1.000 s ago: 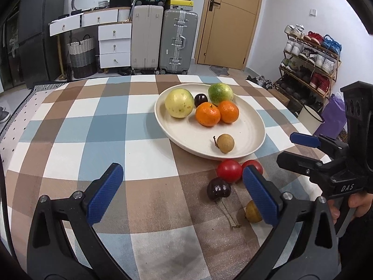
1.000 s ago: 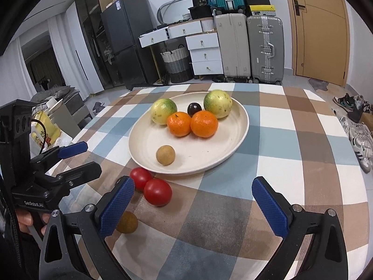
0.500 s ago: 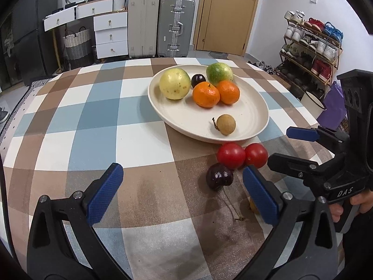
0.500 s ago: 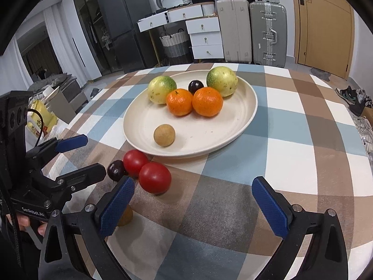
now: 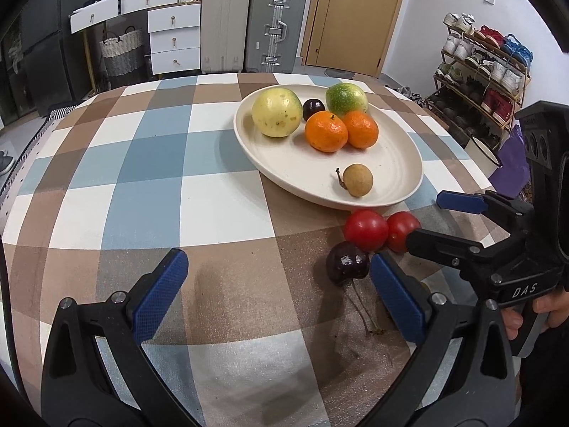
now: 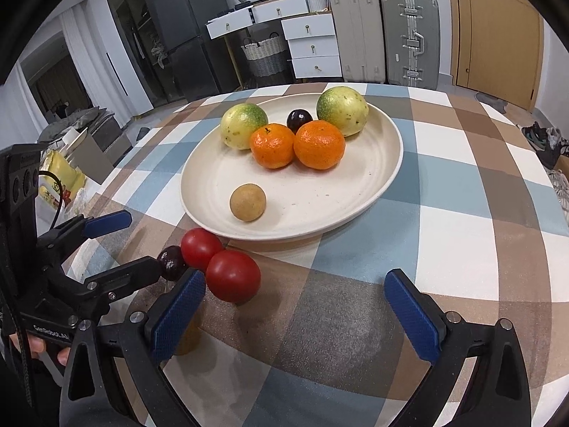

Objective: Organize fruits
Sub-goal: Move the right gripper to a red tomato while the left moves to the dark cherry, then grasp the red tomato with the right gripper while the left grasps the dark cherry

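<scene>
A cream plate [image 5: 398,192] sits on the checked surface [image 5: 142,163] and holds six fruits: a pale yellow-green round fruit [image 5: 277,112] at the far left, a greener one [image 5: 346,99] at the far right, a dark cherry [image 5: 313,109] between them, two oranges [image 5: 326,133] [image 5: 361,128] side by side and touching in front of these, and a small tan longan [image 5: 357,179] lying apart near the plate's near rim. Off the plate, just beside its near rim, two red tomatoes [image 5: 366,229] [image 5: 402,229] touch each other on the surface. A second dark cherry [image 5: 346,263] with a long stem lies against the nearer tomato. A small yellowish fruit [image 6: 188,336] lies nearer the edge of the surface, largely hidden behind a blue pad in the right wrist view. The left gripper [image 5: 281,297] hovers low with its jaws wide apart and nothing between them; its right pad is just beside the loose cherry. The right gripper [image 6: 295,315] also has its jaws wide apart and empty, its left pad just beside the nearer tomato. A hand [image 5: 547,311] grips the right gripper's handle.
</scene>
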`<state>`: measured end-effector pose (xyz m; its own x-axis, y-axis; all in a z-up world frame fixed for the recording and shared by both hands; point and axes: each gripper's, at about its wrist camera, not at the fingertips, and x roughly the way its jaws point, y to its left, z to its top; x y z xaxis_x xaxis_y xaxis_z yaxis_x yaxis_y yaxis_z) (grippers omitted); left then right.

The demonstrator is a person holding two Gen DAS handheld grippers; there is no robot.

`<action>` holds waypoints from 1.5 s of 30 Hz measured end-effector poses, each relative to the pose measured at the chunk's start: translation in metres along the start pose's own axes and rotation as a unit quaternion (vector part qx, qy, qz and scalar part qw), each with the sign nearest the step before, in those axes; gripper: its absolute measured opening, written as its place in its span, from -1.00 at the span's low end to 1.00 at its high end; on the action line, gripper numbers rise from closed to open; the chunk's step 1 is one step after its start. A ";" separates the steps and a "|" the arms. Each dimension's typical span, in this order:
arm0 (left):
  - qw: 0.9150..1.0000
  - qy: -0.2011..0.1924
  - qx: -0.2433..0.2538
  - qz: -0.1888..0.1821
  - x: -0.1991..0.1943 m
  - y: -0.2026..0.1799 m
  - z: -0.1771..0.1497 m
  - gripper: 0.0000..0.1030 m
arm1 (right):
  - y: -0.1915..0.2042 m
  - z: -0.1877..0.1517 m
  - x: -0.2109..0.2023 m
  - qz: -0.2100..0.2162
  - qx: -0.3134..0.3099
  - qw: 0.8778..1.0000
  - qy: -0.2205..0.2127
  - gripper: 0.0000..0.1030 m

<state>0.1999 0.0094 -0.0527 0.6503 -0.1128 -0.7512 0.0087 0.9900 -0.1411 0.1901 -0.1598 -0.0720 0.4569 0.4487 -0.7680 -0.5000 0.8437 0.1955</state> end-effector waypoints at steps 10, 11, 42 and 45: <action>1.000 0.001 -0.001 0.001 0.000 0.001 -0.001 0.98 | -0.011 0.000 -0.016 -0.041 -0.003 0.999 -0.021 0.99; 1.000 0.002 -0.002 0.001 0.001 0.001 -0.001 0.98 | -0.012 0.000 -0.017 -0.046 -0.004 0.999 -0.024 0.99; 1.000 0.003 0.000 0.002 0.001 0.000 -0.001 0.98 | -0.012 -0.002 -0.006 -0.028 -0.020 0.999 -0.004 0.34; 1.000 0.002 0.002 0.001 0.001 0.000 -0.001 0.98 | -0.004 -0.001 -0.003 -0.025 -0.039 0.999 0.000 0.04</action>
<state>0.1998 0.0094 -0.0546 0.6468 -0.1118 -0.7544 0.0103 0.9904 -0.1379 0.1906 -0.1647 -0.0711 0.4831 0.4067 -0.7754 -0.5319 0.8398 0.1091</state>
